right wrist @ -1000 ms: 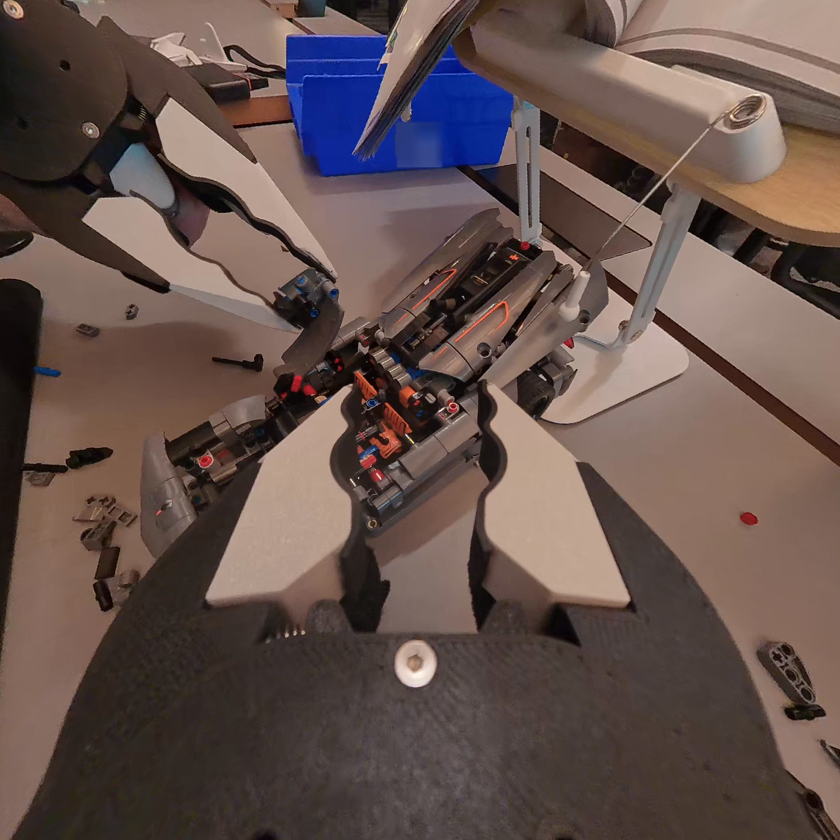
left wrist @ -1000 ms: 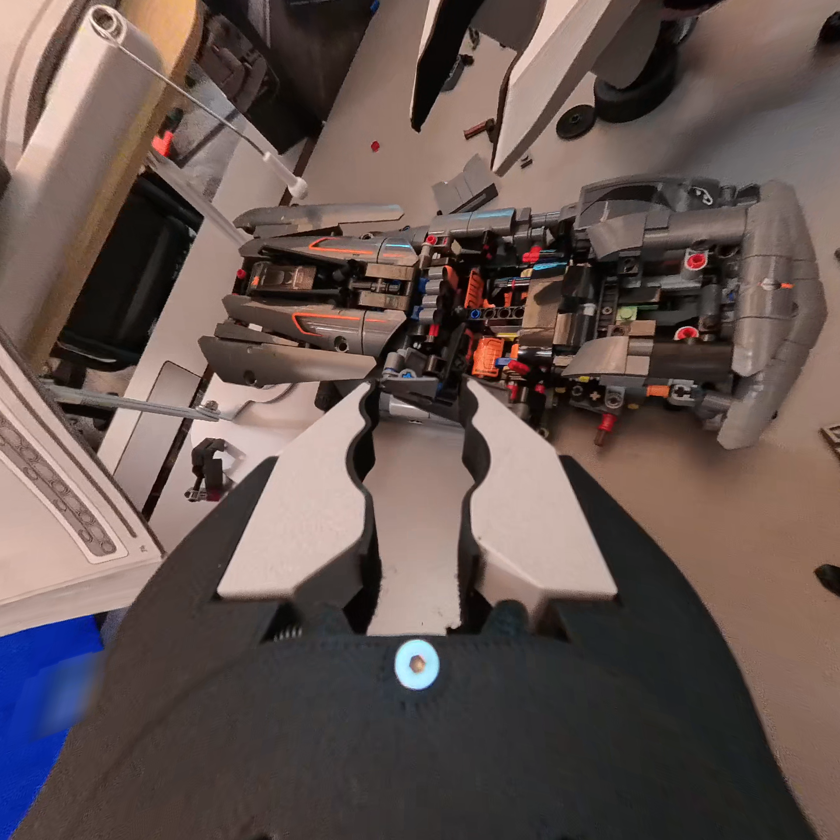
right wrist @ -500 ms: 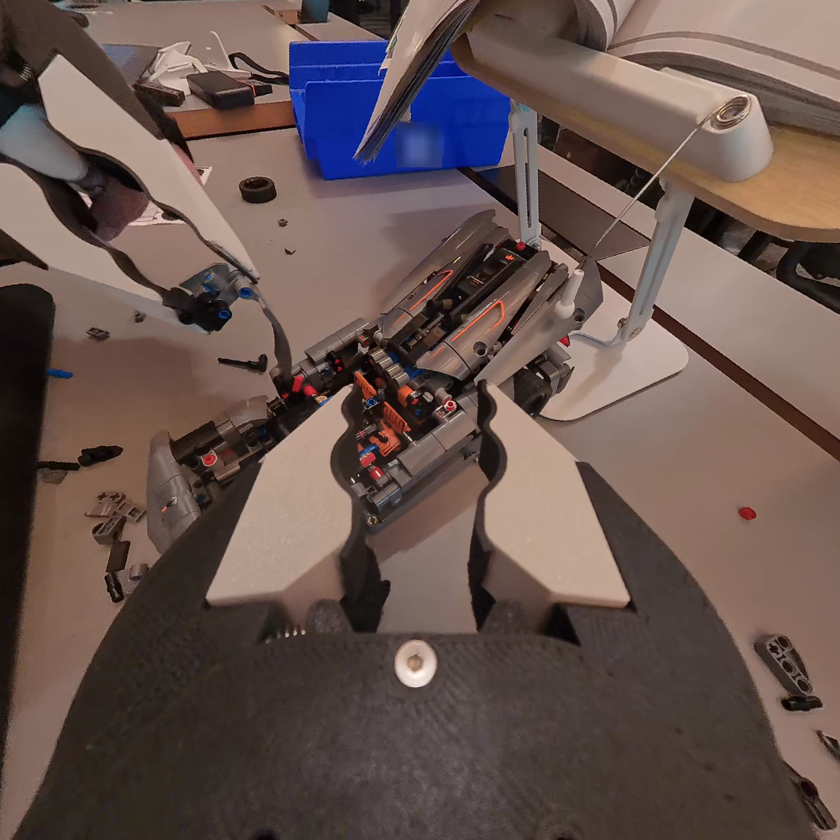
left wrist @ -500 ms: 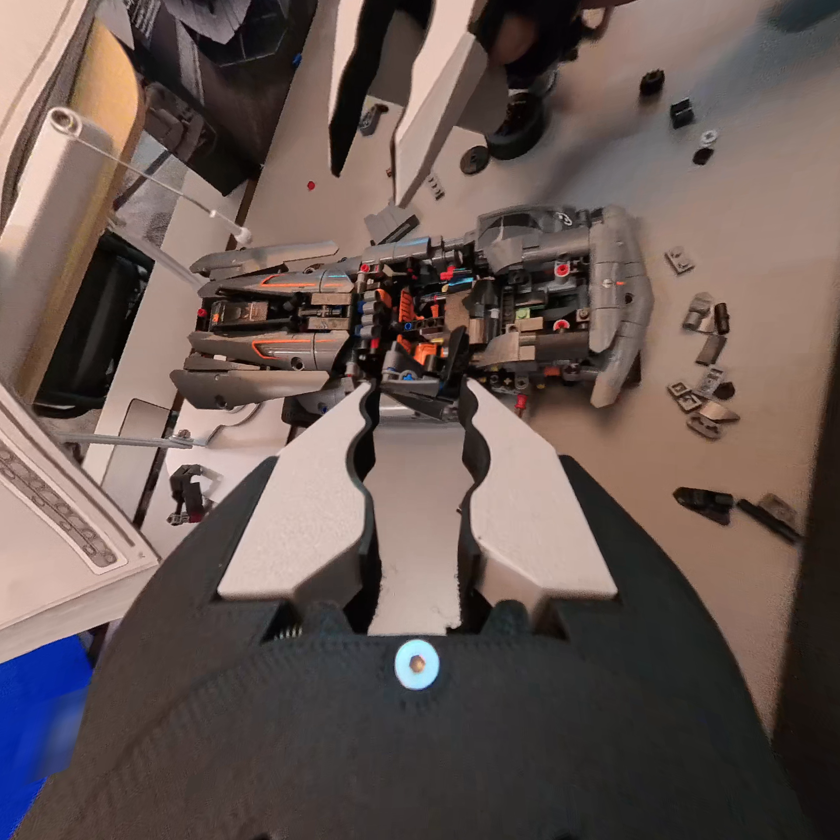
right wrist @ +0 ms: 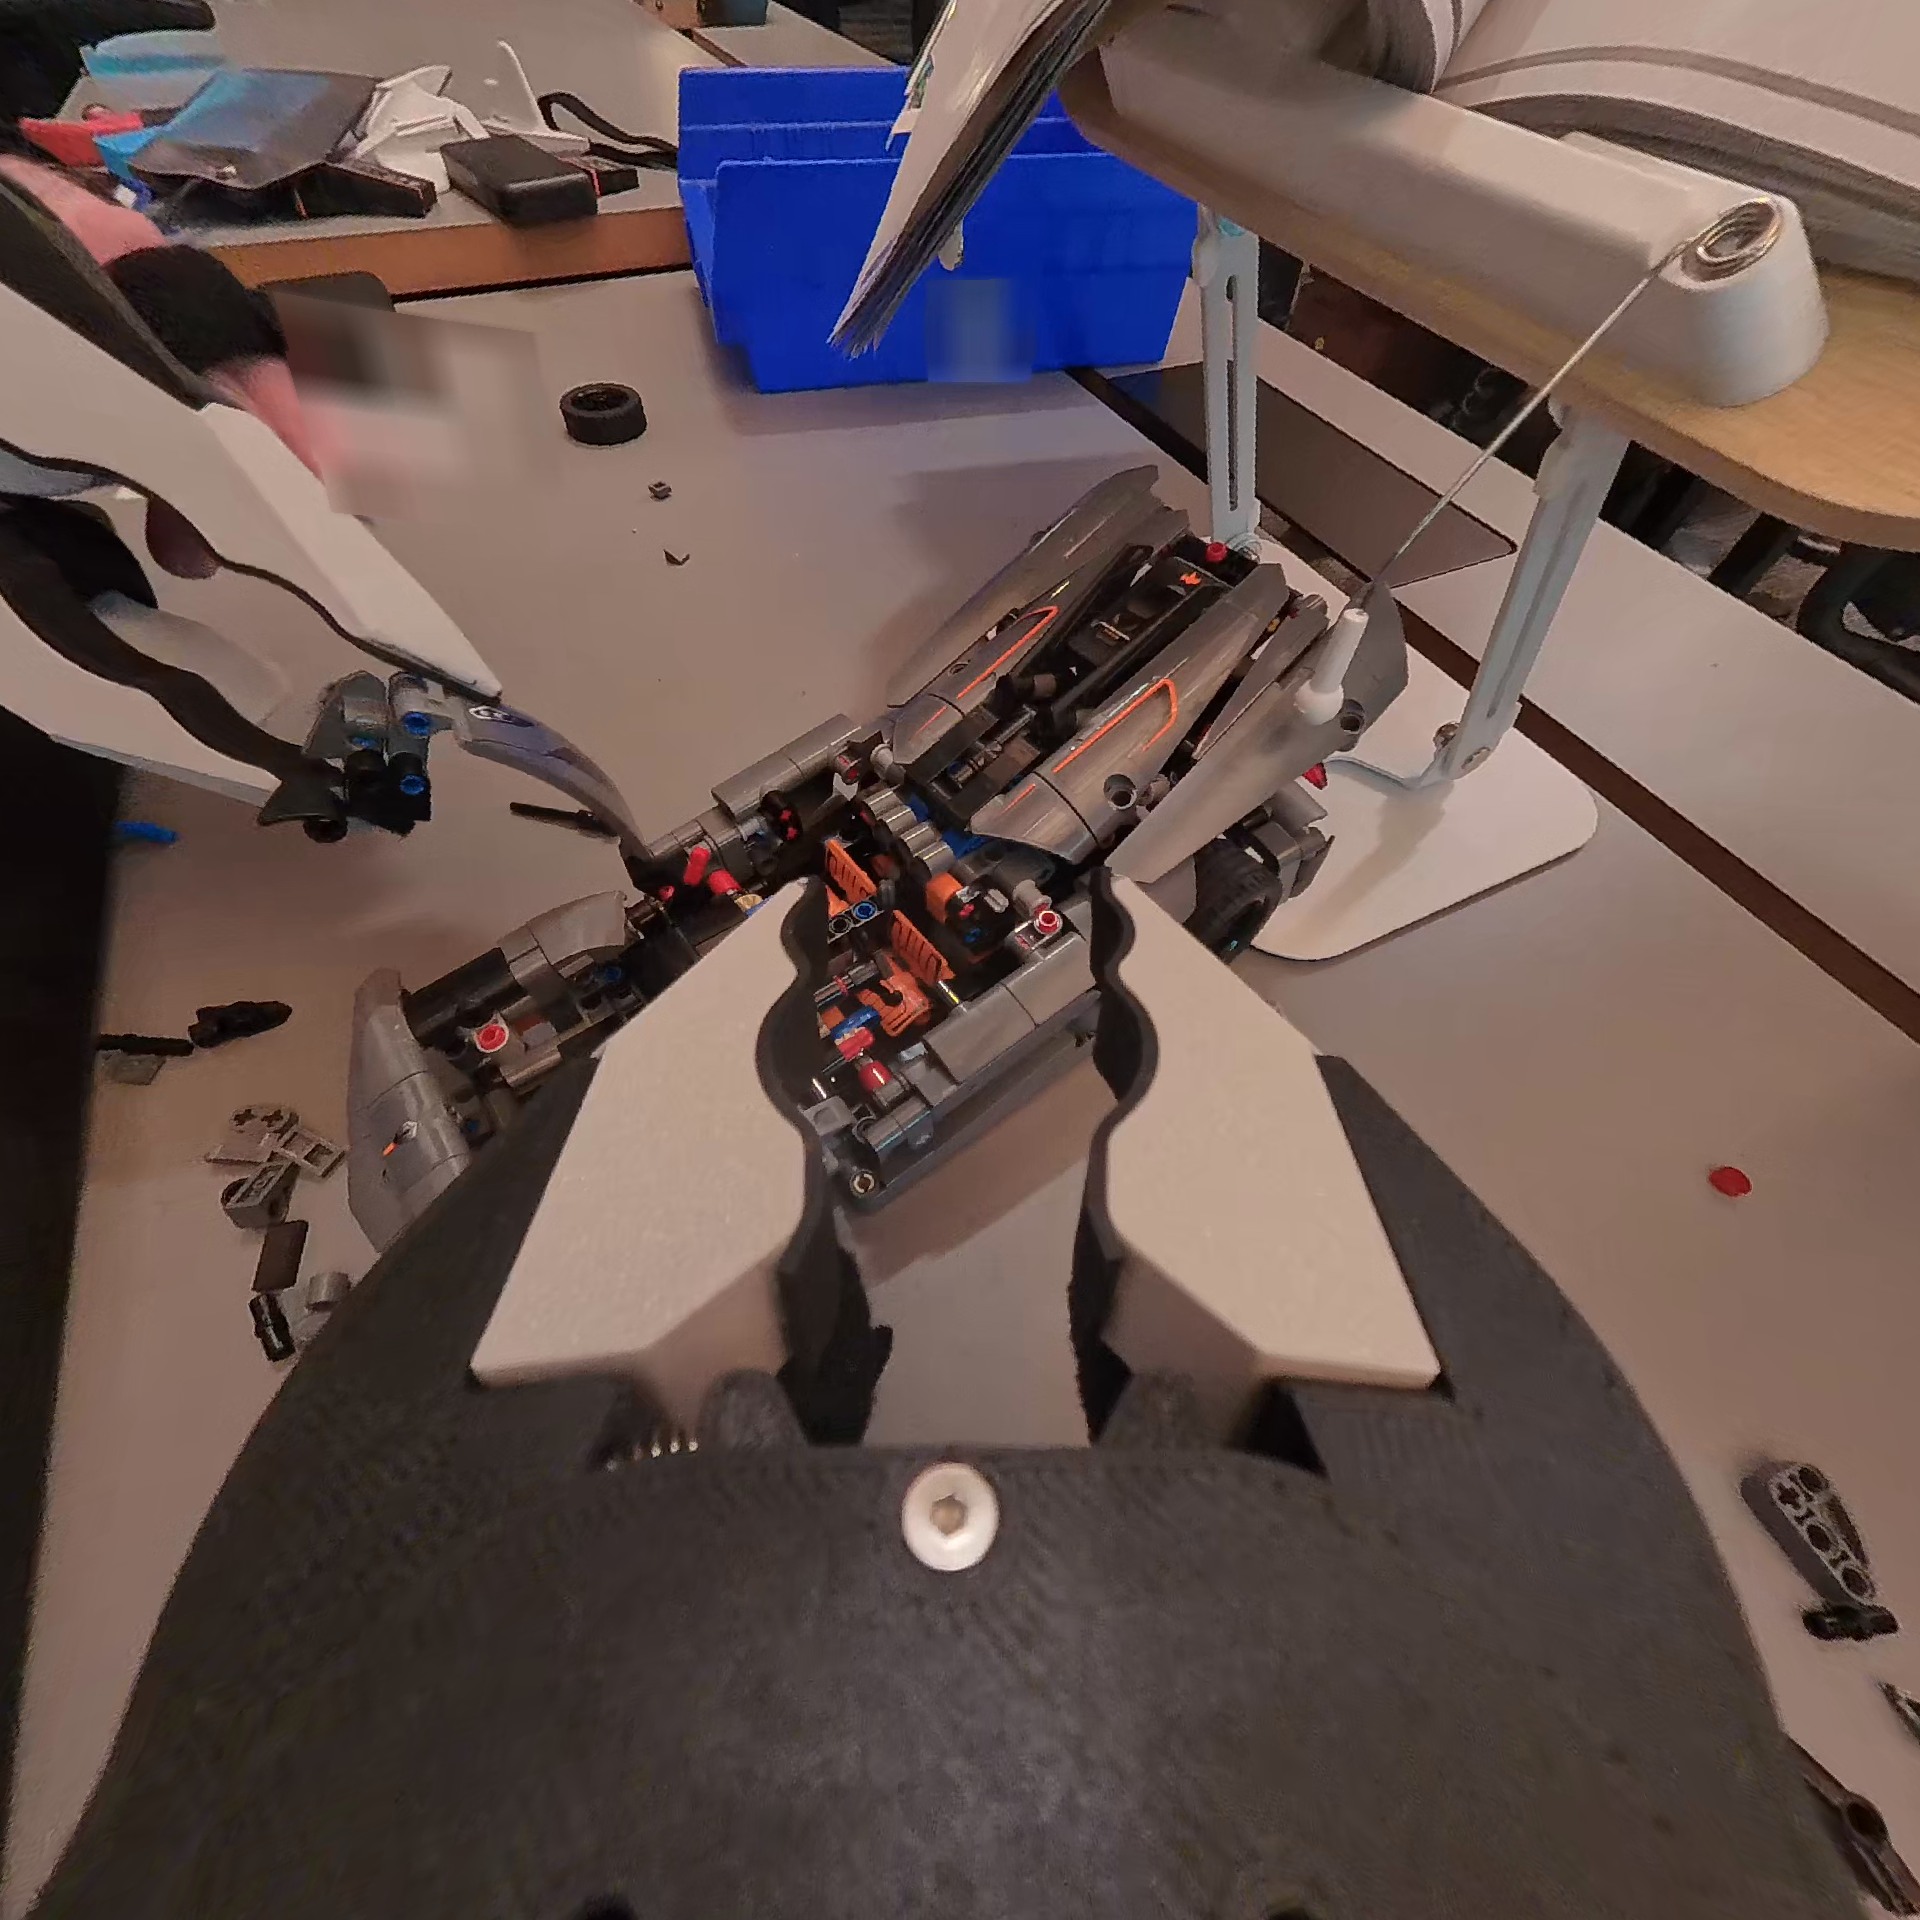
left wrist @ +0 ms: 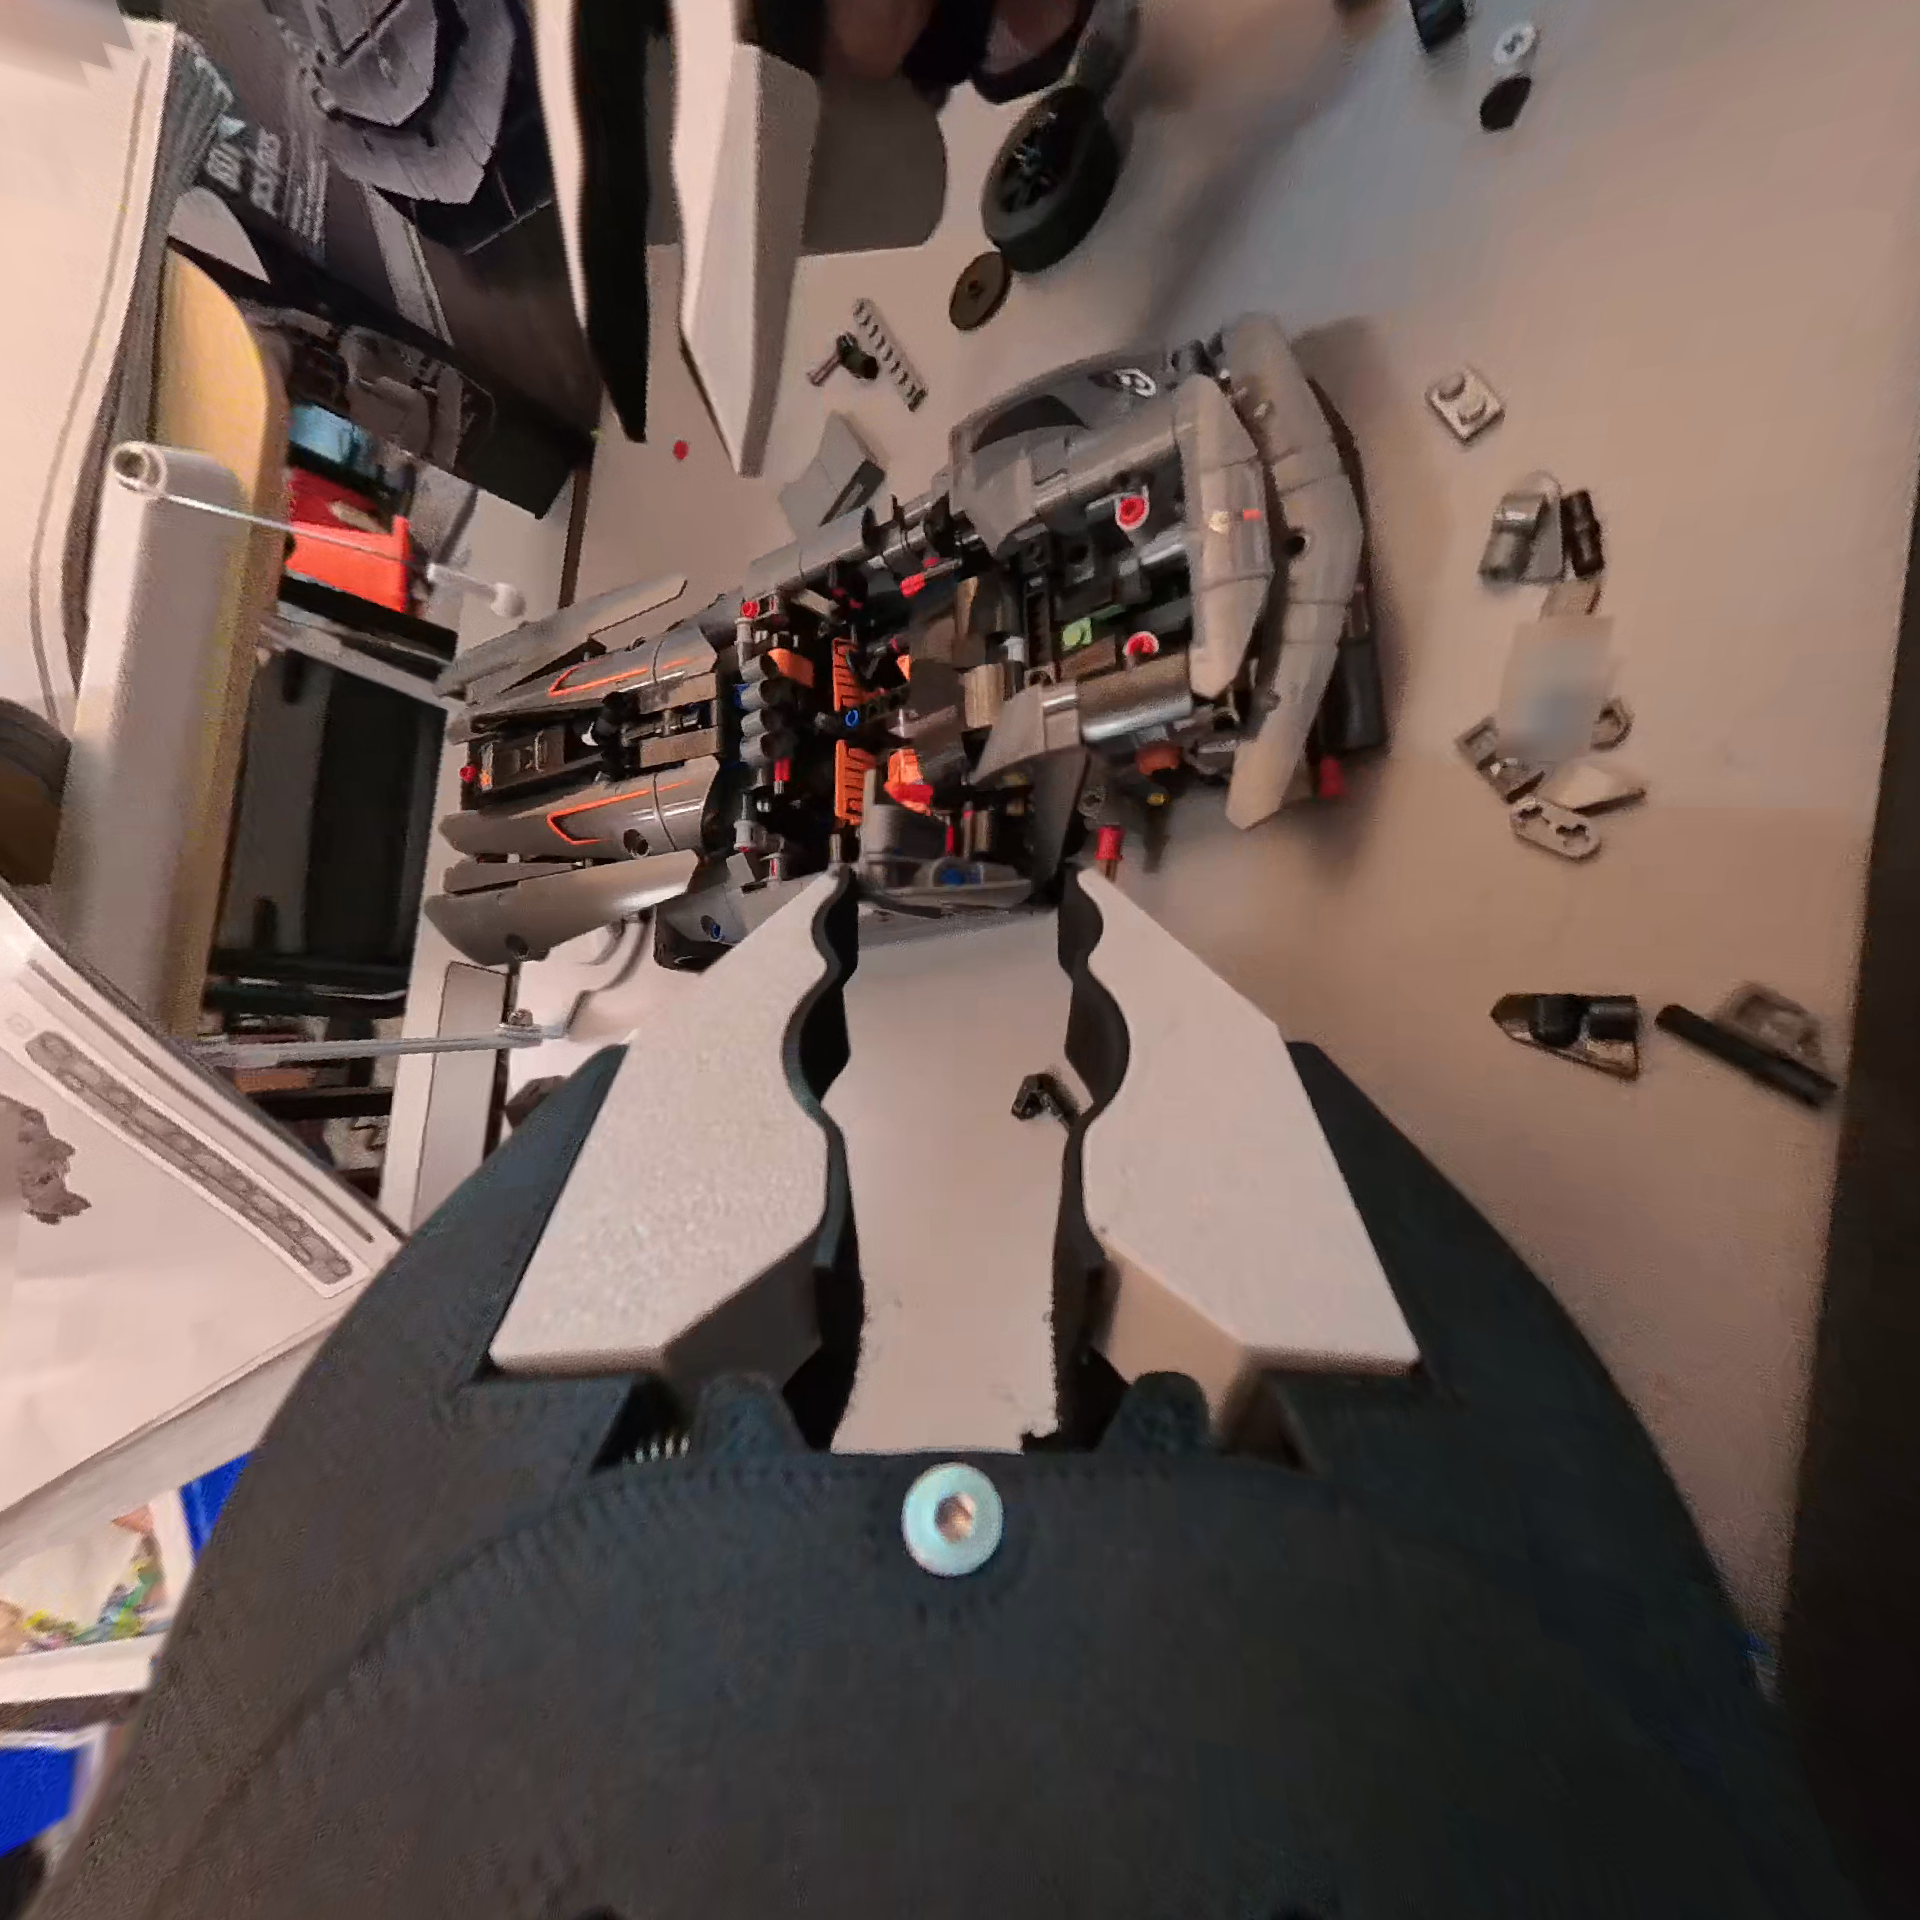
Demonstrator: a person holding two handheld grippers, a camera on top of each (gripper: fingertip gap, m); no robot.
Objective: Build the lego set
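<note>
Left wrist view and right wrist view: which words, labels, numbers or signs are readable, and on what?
Black box: white lettering, not transcribed here.
Instruction booklet: print too small to read.
Lego car: small white mark on its nose, blurred.
Blue bin: label masked.

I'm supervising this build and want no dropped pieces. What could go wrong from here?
1. The left claw pinches the sub-assembly only at its very tips, so it may twist or drop.
2. The open right claw hovers close over the car model; a nudge might loosen exposed pins.
3. Loose pieces lie by the car's nose and could be swept away.
</note>
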